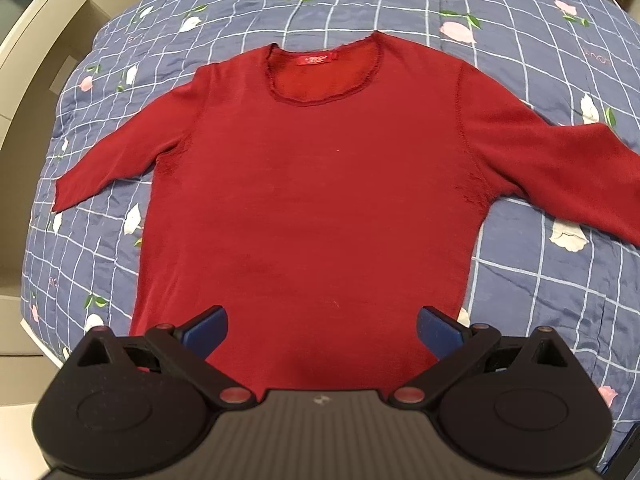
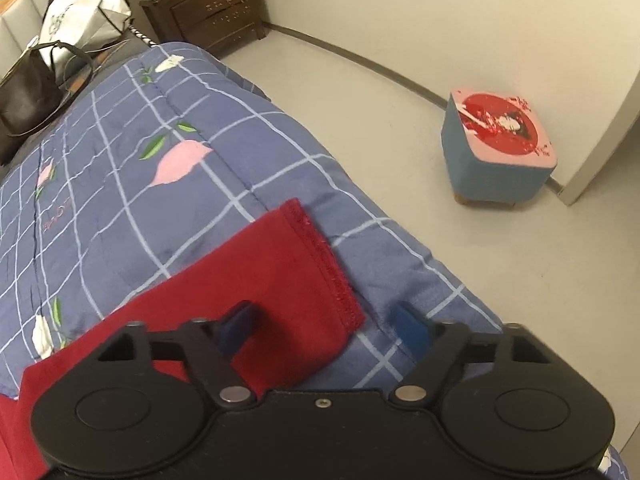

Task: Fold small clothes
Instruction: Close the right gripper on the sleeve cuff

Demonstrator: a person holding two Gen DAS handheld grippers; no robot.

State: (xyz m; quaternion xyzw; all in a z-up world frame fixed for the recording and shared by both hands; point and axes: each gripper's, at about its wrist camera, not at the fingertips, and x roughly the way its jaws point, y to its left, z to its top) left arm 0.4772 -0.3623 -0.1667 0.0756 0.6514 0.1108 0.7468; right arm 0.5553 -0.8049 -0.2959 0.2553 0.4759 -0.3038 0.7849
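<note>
left view shows the whole red top (image 1: 312, 200), neck label unreadable; right view its cuff (image 2: 324, 268) and stool (image 2: 500, 148). both the left gripper (image 1: 322, 334) and the right gripper (image 2: 326, 330) gape wide, empty.

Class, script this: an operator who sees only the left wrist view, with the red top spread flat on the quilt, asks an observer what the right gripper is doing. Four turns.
Operator: Where is the right gripper? I cannot see it.
Observer: The right gripper is open at the sleeve cuff: one of its fingers is over the red fabric, the other over the quilt past the hem.
Operator: Anything beyond that edge of the bed?
Observer: A blue stool with a pink and red top stands on the floor near the wall.
</note>
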